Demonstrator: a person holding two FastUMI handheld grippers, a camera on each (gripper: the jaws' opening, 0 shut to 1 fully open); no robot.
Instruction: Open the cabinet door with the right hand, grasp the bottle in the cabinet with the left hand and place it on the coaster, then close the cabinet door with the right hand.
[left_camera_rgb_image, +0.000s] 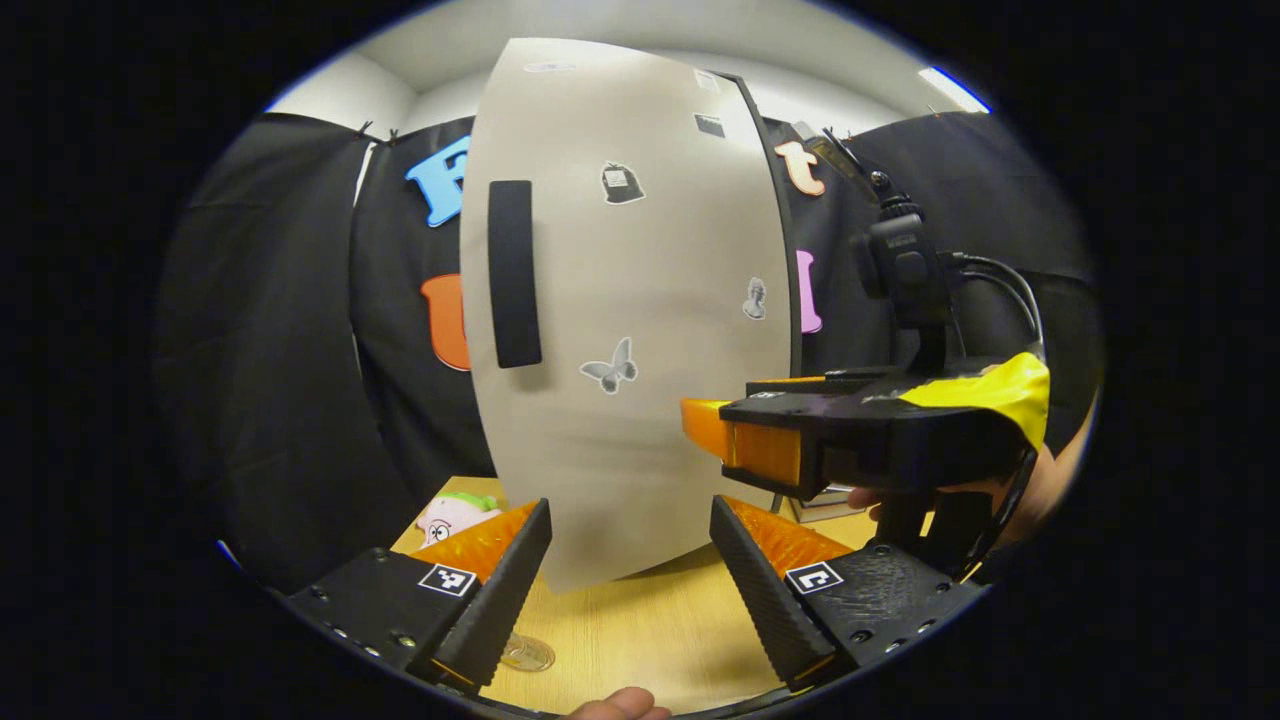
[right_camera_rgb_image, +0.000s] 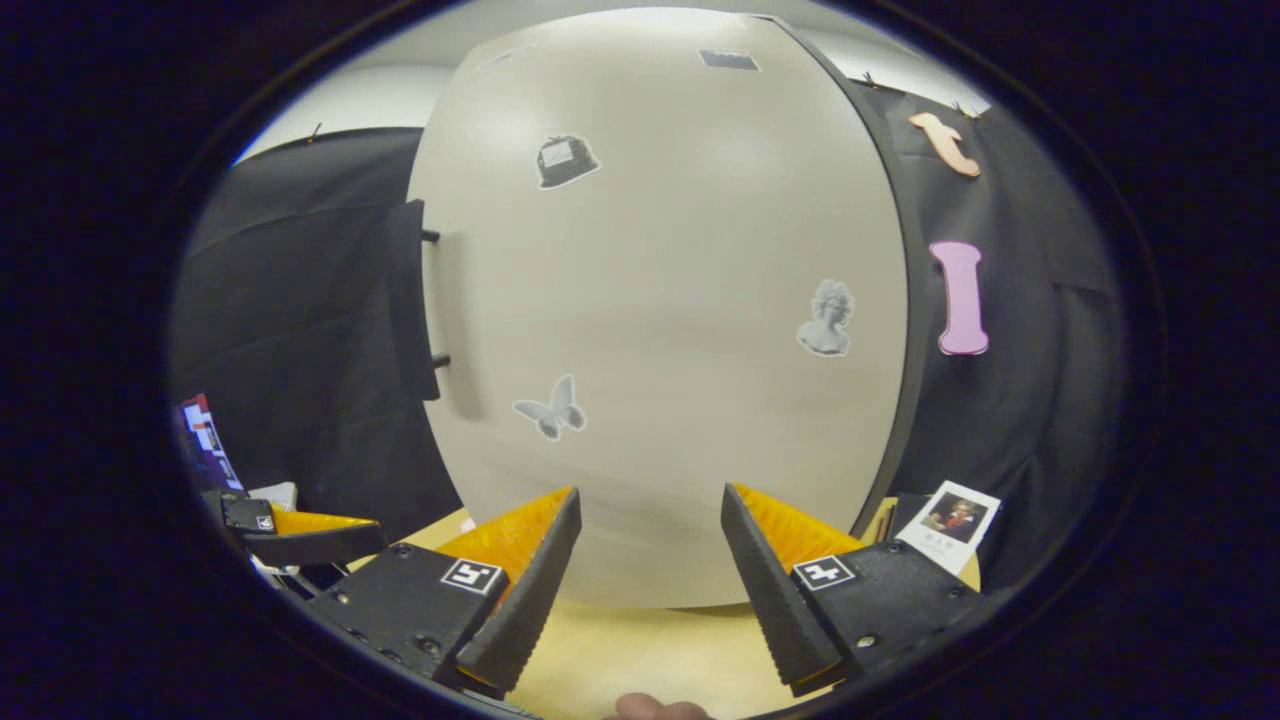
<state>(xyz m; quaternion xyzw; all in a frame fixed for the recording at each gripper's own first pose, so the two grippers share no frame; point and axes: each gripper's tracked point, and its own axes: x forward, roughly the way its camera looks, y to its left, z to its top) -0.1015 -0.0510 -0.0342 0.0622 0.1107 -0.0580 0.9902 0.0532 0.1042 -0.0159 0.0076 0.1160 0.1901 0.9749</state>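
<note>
The white cabinet door (left_camera_rgb_image: 640, 330) is closed, with small stickers on it and a black vertical handle (left_camera_rgb_image: 514, 273) on its left side. Whatever stands inside is hidden behind it. My left gripper (left_camera_rgb_image: 630, 590) is open low over the wooden table, facing the door with nothing between its fingers. The right gripper (left_camera_rgb_image: 760, 440) hovers right of the door's lower half, held by a hand. In the right gripper view the door (right_camera_rgb_image: 680, 300) looms close, its handle (right_camera_rgb_image: 405, 300) off to the left. The right gripper (right_camera_rgb_image: 648, 580) is open and empty. A small round clear disc (left_camera_rgb_image: 527, 653), possibly the coaster, lies by the left finger.
A pink plush toy (left_camera_rgb_image: 455, 515) sits on the wooden table (left_camera_rgb_image: 650, 630) left of the cabinet. A small photo card (right_camera_rgb_image: 948, 525) stands at the cabinet's right foot. The left gripper (right_camera_rgb_image: 300, 535) shows low on the left in the right gripper view.
</note>
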